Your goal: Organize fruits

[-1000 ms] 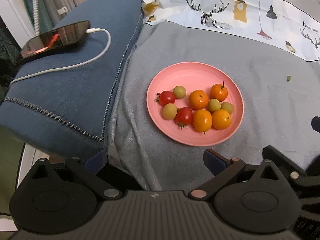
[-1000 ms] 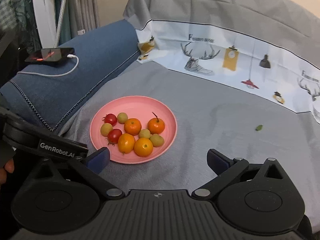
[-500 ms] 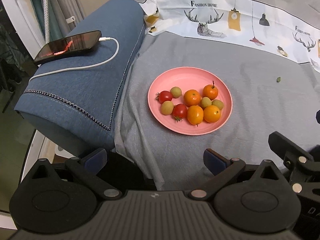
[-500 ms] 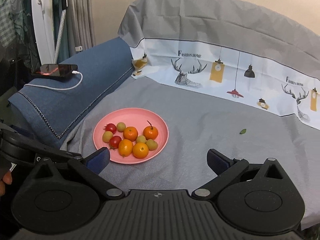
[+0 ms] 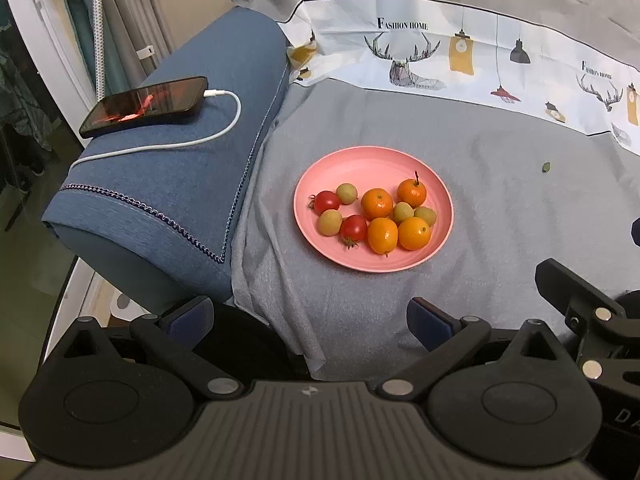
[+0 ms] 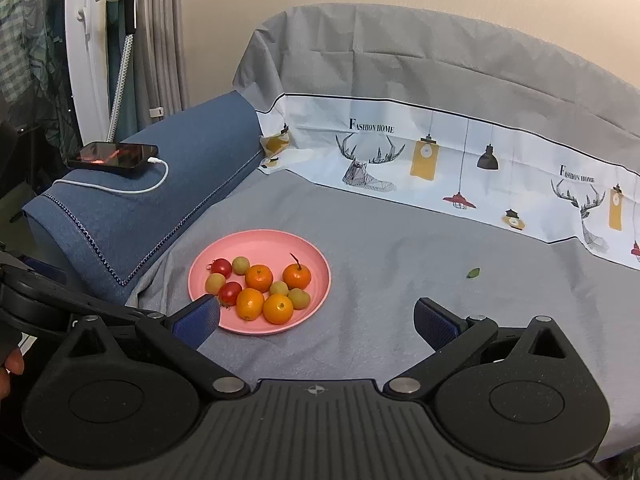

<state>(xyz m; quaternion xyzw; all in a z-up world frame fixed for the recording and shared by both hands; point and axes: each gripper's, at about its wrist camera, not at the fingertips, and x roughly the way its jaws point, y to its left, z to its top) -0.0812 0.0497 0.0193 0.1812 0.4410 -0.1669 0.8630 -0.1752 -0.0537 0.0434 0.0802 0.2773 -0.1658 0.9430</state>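
We are holding the left gripper [image 5: 308,318] low at six o'clock, its blue-padded fingers [image 5: 190,316] spread wide apart and gripping nothing. We are keeping the right gripper [image 6: 316,318] the same way, fingers [image 6: 434,322] parted and empty; its left pad is overlapping the near edge of the pink plate [image 6: 280,242] in that view, though we cannot tell whether it is touching.

Just beyond the fingers, the plate is sitting on the grey cloth [image 5: 500,208]. All the fruit is lying on it: four oranges [image 5: 377,203] toward three o'clock, two tomatoes [image 5: 327,201] toward nine o'clock, and four small yellow-green fruits [image 5: 346,193] scattered among them, several touching.

At ten o'clock a phone [image 5: 146,106] is resting on the blue cushion [image 5: 168,184], with a white cable [image 5: 192,142] plugged in. At two o'clock a small green leaf [image 5: 545,167] is lying well apart from the plate. Farthest off, a printed white band [image 5: 460,60] is crossing the cloth.
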